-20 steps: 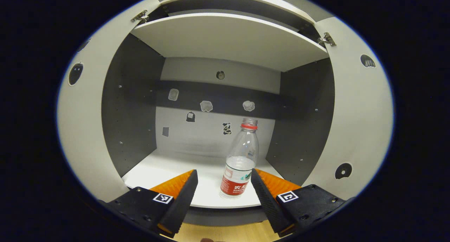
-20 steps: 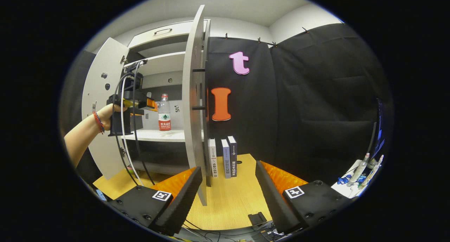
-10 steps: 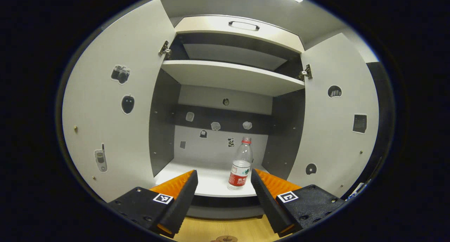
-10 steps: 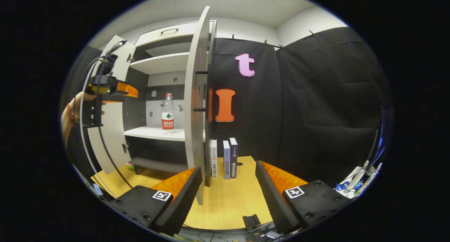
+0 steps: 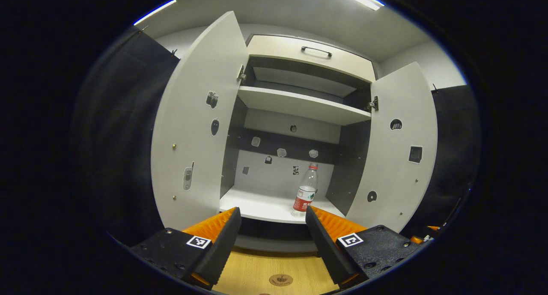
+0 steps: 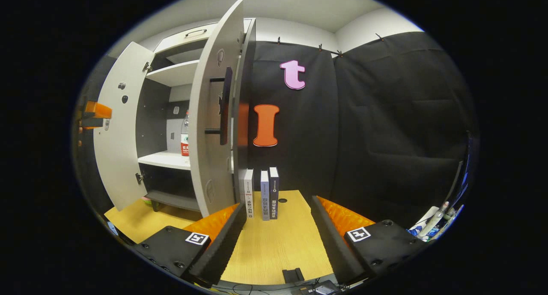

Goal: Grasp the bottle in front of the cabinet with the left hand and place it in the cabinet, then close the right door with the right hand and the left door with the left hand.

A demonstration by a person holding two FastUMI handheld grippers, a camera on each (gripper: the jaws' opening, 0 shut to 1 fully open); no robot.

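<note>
Bottle [image 5: 305,195] stands upright on the cabinet shelf [image 5: 261,207], right side near the front edge, nothing touching it. Left gripper [image 5: 273,226] is out in front of the cabinet, fingers spread wide, empty. Right gripper [image 6: 277,226] over the desk [image 6: 274,248], fingers wide apart, empty, just beside the right door [image 6: 212,128]. Both doors open; left door [image 5: 197,128] swung wide.

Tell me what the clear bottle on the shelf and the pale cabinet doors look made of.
Clear red-labelled bottle: thin see-through plastic, probably; the back wall shows through it. Pale right cabinet door and left door: flat matte laminated board, apparently, with metal hinges.
</note>
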